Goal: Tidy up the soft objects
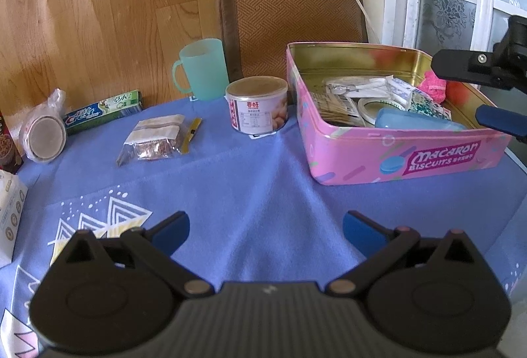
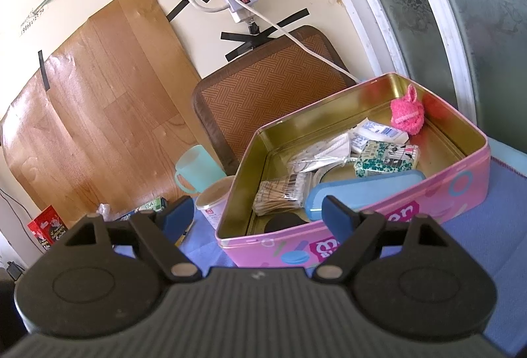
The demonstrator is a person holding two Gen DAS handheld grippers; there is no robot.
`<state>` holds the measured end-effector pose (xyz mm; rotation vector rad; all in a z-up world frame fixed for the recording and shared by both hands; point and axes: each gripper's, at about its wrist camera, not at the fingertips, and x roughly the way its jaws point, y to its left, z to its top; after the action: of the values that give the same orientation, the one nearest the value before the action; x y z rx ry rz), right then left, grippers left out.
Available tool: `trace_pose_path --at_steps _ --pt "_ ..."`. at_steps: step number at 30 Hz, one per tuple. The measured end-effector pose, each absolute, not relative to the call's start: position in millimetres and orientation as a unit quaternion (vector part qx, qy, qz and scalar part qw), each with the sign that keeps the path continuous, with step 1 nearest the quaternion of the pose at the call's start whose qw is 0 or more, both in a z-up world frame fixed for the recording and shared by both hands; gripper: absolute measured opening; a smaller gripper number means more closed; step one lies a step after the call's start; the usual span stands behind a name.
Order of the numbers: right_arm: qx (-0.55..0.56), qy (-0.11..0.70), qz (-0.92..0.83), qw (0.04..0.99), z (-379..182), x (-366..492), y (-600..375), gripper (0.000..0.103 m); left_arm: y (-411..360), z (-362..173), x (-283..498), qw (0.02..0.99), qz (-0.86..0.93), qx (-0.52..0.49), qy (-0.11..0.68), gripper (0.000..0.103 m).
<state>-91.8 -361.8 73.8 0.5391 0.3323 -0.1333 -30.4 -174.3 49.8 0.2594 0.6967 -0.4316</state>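
A pink Macaron Biscuits tin (image 1: 428, 160) stands open on the blue tablecloth at the right; it also shows in the right wrist view (image 2: 461, 190). A pink knitted soft toy (image 2: 407, 115) lies in its far right corner, also seen in the left wrist view (image 1: 434, 86). The tin holds a blue case (image 2: 362, 190), cotton swabs (image 2: 280, 193), tape and small packets. My left gripper (image 1: 265, 231) is open and empty above the cloth. My right gripper (image 2: 255, 213) is open and empty, hovering over the tin's near edge; it shows in the left wrist view (image 1: 467, 91).
On the cloth to the left of the tin are a round can (image 1: 257, 104), a teal mug (image 1: 202, 68), a snack bag (image 1: 153, 140), a toothpaste box (image 1: 103, 112) and a bagged round lid (image 1: 42, 137). A woven chair back (image 1: 290, 18) stands behind the table.
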Motion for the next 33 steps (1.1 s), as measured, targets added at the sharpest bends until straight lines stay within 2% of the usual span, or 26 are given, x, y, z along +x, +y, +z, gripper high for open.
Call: trace_pose_path --at_steps 33 --pt "0.262 0.167 -0.077 0.947 71.4 -96.5 -356.1 0.087 -170.8 53.9 -32.4 0.913 -0.211 0.124 0.328 0.103"
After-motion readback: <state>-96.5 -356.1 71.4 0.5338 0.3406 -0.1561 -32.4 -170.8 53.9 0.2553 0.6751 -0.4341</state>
